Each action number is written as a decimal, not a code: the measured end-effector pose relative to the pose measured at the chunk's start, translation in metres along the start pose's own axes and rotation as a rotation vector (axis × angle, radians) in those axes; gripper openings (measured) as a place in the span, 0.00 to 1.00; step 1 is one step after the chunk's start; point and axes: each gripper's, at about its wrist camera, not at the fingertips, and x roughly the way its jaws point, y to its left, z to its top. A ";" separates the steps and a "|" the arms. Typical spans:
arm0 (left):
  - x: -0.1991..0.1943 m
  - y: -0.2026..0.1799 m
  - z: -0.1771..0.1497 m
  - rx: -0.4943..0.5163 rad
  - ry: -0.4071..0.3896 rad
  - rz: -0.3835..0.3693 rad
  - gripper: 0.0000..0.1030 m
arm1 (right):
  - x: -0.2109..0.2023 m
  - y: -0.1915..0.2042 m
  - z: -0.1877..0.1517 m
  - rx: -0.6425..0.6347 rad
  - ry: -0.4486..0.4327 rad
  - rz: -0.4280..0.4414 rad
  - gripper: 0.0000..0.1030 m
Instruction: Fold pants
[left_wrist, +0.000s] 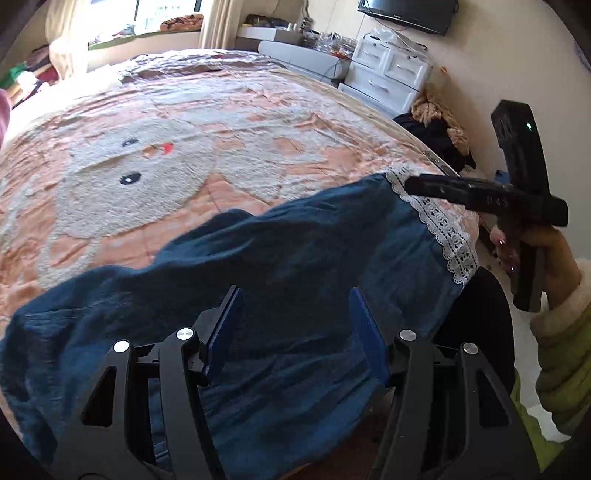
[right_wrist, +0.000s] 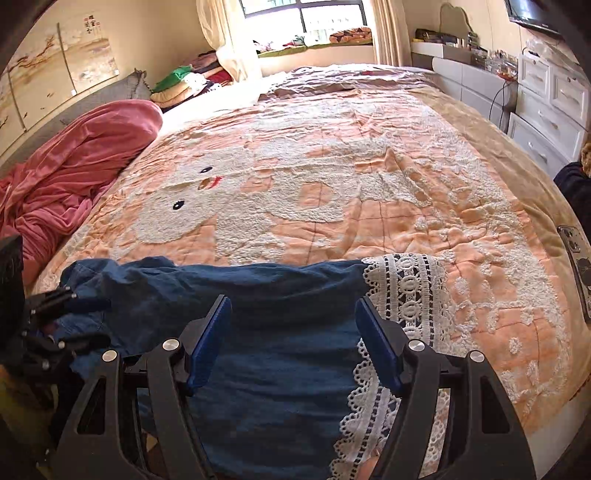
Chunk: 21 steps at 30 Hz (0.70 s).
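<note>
1. A bedroom is seen: a bed (right_wrist: 369, 177) covered by a peach quilt with a white bear figure, a window behind it, white drawers (right_wrist: 546, 99) to one side and a pink blanket (right_wrist: 74, 166) heaped at the other.
2. The pants (right_wrist: 266, 295), dark blue with a white lace hem (right_wrist: 406, 291), are laid across the near edge of the bed, directly ahead of and below both pairs of jaws.
3. Their long axis is run crosswise to the jaws: the bunched end lies towards the left gripper (left_wrist: 295, 325), the lace hem towards the right gripper (right_wrist: 293, 339).
4. The left jaws are stood about half open above the blue cloth; nothing is held, and no pad is seen pressed on fabric.
5. The right jaws are stood somewhat wider, also empty, with the lace hem just beside and under the right-hand pad.
6. In the left view the right gripper (left_wrist: 480, 195) is seen over the lace end, carried by a hand (left_wrist: 532, 254).
7. The lace end is judged nearer the right jaws, the bunched end nearer the left.
8. A fold along the long axis would likely call for each end to be taken by its nearer jaws.
</note>
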 end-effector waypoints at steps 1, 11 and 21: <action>0.005 -0.002 -0.004 0.005 0.010 -0.008 0.51 | 0.006 -0.008 0.001 0.017 0.016 -0.004 0.66; 0.035 -0.014 -0.030 0.051 0.065 -0.038 0.52 | 0.005 -0.011 -0.002 0.025 0.066 0.075 0.67; 0.028 -0.012 -0.038 0.068 0.030 -0.066 0.52 | 0.089 0.116 0.081 -0.253 0.278 0.286 0.56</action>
